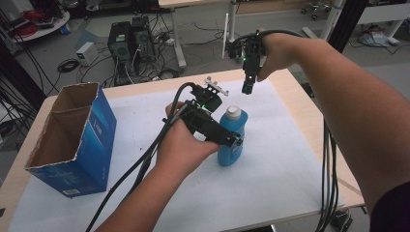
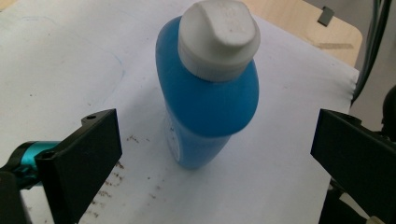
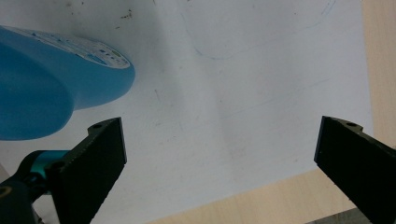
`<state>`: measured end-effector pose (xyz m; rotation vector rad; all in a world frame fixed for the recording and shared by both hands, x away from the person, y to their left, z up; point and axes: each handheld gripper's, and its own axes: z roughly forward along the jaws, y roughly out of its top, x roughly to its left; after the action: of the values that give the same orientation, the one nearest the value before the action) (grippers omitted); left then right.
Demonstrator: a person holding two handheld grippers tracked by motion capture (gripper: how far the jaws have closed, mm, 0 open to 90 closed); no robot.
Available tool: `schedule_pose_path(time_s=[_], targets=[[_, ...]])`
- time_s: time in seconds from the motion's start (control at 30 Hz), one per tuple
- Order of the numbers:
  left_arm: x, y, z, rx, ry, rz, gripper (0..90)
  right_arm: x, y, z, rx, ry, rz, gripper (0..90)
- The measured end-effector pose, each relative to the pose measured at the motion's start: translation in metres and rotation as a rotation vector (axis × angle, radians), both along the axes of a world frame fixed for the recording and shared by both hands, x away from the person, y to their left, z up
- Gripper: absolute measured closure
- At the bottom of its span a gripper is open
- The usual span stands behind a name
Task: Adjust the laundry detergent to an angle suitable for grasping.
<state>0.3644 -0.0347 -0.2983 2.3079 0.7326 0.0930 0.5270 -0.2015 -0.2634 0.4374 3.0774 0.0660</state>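
Blue bottle [image 1: 232, 137] with a white cap [image 1: 234, 112], standing upright on the white sheet [image 1: 270, 183] that covers the table [image 1: 309, 104], a little toward 3 o'clock of the sheet's centre. The left gripper [image 1: 235, 141] arrives from 9 o'clock at mid-body height; in the left gripper view its jaws are spread wide, one on either side of the bottle [image 2: 205, 102], with clear gaps and no contact yet. The right gripper [image 1: 247, 89] hangs above the table at 12 o'clock of the bottle, tips pointing down, its jaws likewise spread and holding nothing. An open blue cardboard box [image 1: 72, 140] stands well apart at 9 o'clock.

The step in hand appears to be the left gripper's grasp of the bottle. To do it well, judged from these views:
- centre the body between the jaws before closing, so both pads meet it together;
- grip below the shoulder, on the wide part, not on the cap;
- close gently, as the plastic wall may flex and a one-sided push could tip the upright bottle;
- keep the right gripper clear above.
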Motion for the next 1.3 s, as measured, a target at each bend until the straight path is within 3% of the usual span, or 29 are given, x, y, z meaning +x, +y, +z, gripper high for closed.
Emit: schedule_pose_path(time_s=[0.27,0.67,0.8,1.03,1.13,1.3], targets=[[0.005,-0.013,-0.011,0.013,-0.015,0.047,1.7,0.002,0.003,-0.003,-0.001,0.005,-0.001,1.5],[0.009,-0.035,-0.025,0.012,-0.017,0.059,1.7,0.004,0.006,-0.005,0.001,0.006,-0.002,1.5],[0.012,-0.042,-0.028,0.028,-0.035,0.061,1.7,0.004,0.008,-0.006,0.001,0.006,0.003,1.5],[0.016,-0.042,-0.03,0.011,-0.056,0.09,1.8,0.002,0.007,-0.004,0.0,0.002,0.007,1.5],[0.016,-0.044,-0.033,0.036,-0.06,0.083,2.4,0.002,0.006,-0.004,0.003,-0.001,0.002,1.5],[0.014,-0.048,-0.035,0.042,-0.06,0.04,16.1,0.002,0.007,-0.004,0.0,-0.001,0.005,1.5]])
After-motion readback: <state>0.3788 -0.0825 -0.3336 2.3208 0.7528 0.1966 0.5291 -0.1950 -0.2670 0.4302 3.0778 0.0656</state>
